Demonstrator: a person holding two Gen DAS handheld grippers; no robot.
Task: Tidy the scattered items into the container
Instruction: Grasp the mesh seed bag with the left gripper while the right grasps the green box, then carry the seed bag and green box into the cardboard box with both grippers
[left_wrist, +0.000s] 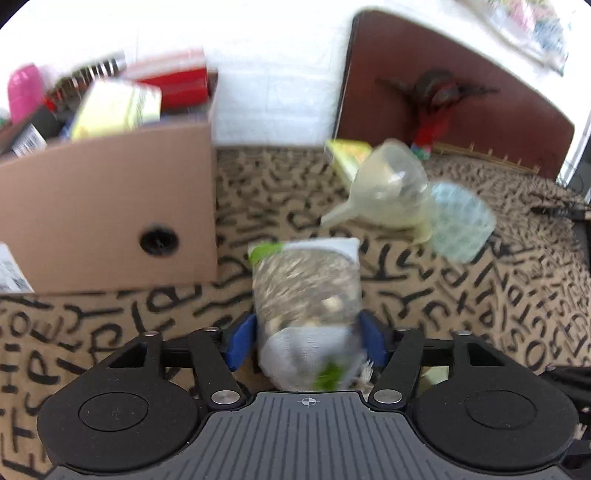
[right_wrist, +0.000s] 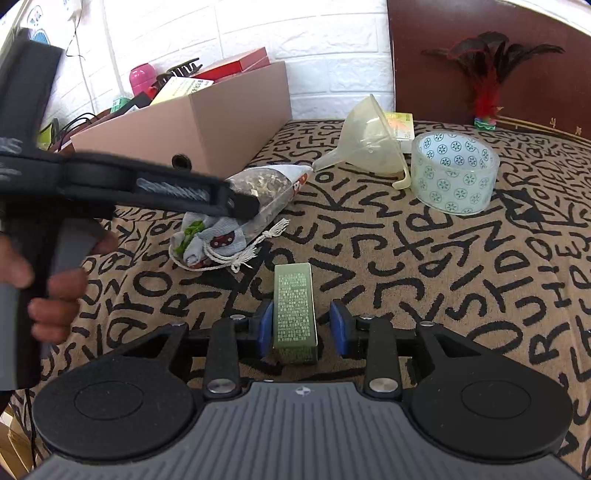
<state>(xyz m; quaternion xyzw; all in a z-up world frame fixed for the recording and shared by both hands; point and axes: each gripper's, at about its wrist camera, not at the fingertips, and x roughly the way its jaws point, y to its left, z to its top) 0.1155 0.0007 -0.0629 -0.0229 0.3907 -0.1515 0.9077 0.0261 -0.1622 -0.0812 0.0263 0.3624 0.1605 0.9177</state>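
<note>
My left gripper (left_wrist: 308, 332) is shut on a clear pouch of dried herbs (left_wrist: 306, 291) with a grey cloth end, held just above the patterned cloth; the view is blurred. In the right wrist view the left gripper (right_wrist: 240, 203) grips the same pouch (right_wrist: 258, 192). My right gripper (right_wrist: 301, 328) is open around a small green box (right_wrist: 294, 314) lying on the cloth, with a gap on its right side. The cardboard box (left_wrist: 107, 206) (right_wrist: 207, 122), filled with several items, stands to the left.
A pale plastic funnel (right_wrist: 369, 136) (left_wrist: 388, 184), a roll of patterned tape (right_wrist: 454, 173) (left_wrist: 458, 221) and a yellow-green packet (right_wrist: 400, 125) lie at the far right. A red feather shuttlecock (right_wrist: 484, 99) leans on a brown board. White brick wall behind.
</note>
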